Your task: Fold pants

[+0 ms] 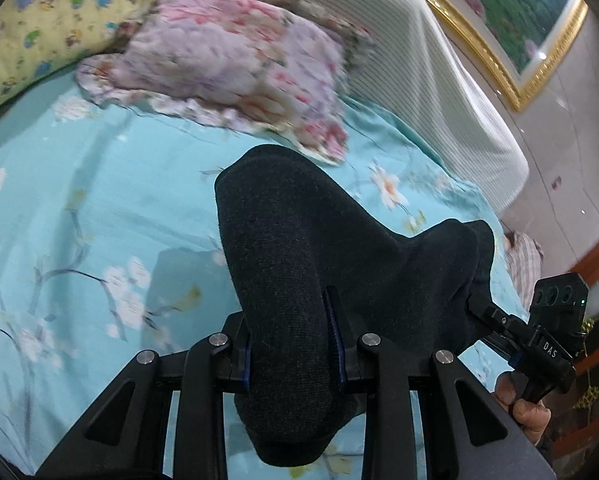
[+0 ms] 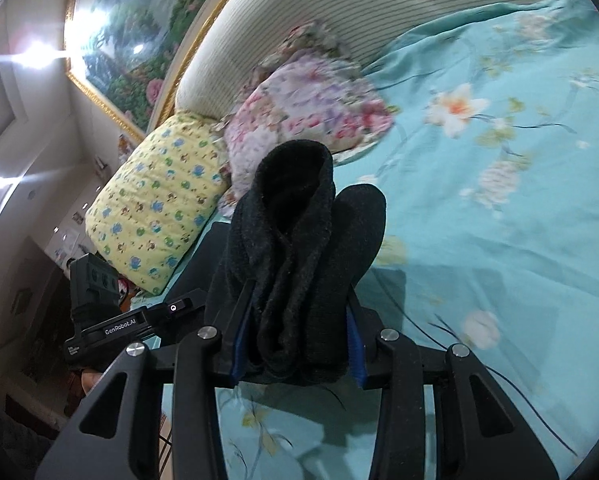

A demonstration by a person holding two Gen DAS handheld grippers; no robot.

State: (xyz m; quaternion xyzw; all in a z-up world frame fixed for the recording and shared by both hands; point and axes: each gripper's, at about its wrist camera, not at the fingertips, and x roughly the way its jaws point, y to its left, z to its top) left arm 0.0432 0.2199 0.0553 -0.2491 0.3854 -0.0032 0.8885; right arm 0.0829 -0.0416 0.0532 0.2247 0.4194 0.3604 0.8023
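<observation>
Both grippers are clamped on the dark charcoal knitted pants (image 1: pixel 299 264): left gripper (image 1: pixel 293 344) pinching one bunch, right gripper (image 2: pixel 297 340) a thicker wad, lifted above the turquoise floral bed sheet (image 1: pixel 79 208). Looks like the carry-over of a fold. Next, lay the held edge down ahead, level and together.

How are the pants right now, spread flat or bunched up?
Bunched and lifted: the dark pants bulge between the left gripper and right gripper, off the bedsheet.
</observation>
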